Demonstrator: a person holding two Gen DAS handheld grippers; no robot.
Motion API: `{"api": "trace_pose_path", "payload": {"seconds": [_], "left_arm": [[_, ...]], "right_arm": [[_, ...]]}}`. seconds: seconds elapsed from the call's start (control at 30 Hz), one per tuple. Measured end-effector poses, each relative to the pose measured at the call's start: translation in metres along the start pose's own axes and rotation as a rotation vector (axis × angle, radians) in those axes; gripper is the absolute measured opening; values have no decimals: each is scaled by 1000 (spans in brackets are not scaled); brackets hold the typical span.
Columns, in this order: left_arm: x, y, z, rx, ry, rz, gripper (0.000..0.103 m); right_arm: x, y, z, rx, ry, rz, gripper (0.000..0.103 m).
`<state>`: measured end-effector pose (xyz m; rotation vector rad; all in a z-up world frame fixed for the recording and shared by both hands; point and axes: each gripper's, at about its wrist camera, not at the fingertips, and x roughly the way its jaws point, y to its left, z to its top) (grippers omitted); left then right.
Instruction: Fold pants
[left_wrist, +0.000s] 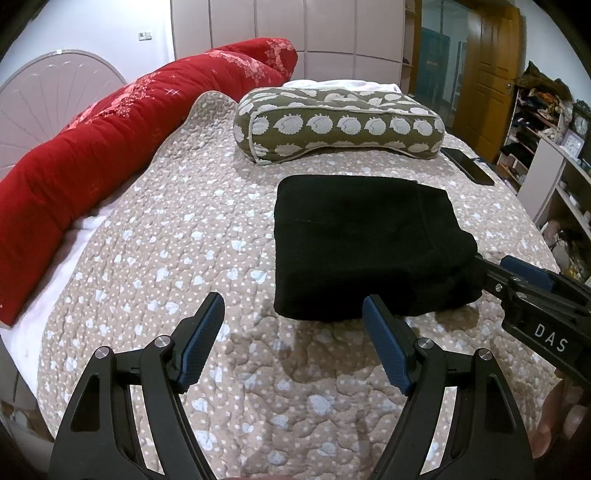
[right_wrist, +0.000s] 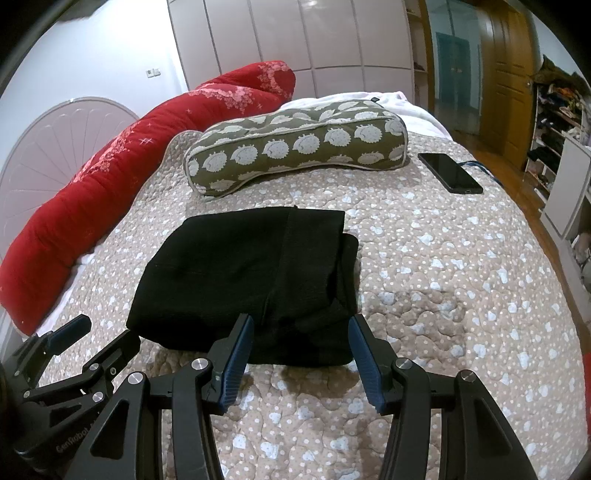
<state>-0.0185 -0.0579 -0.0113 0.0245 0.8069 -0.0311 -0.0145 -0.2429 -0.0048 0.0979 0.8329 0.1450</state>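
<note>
Lying on a quilted bedspread (right_wrist: 424, 295), the black pants (right_wrist: 251, 280) are already folded into a thick, squarish bundle, in front of a patterned pillow (right_wrist: 295, 147) and well apart from a phone (right_wrist: 448, 171). Both grippers are empty with jaws spread wide: the left gripper (left_wrist: 293, 341) hovers just beside the bundle's near left corner, the right gripper (right_wrist: 301, 354) at its near edge. The knit fabric looks soft, light and floppy; layers would likely slide apart, so pinching through all layers at a folded edge seems safest.
</note>
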Motion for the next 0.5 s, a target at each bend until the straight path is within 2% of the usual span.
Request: {"api": "trace_pose_path", "payload": {"seconds": [0.27,0.5], "left_arm": [[0,0,0,-6,8,-6,78],[-3,4,-2,8,-27,-16,78]], "right_arm": [[1,0,0,-8,3,5,52],[1,-12,-1,4,-7,-13,52]]}}
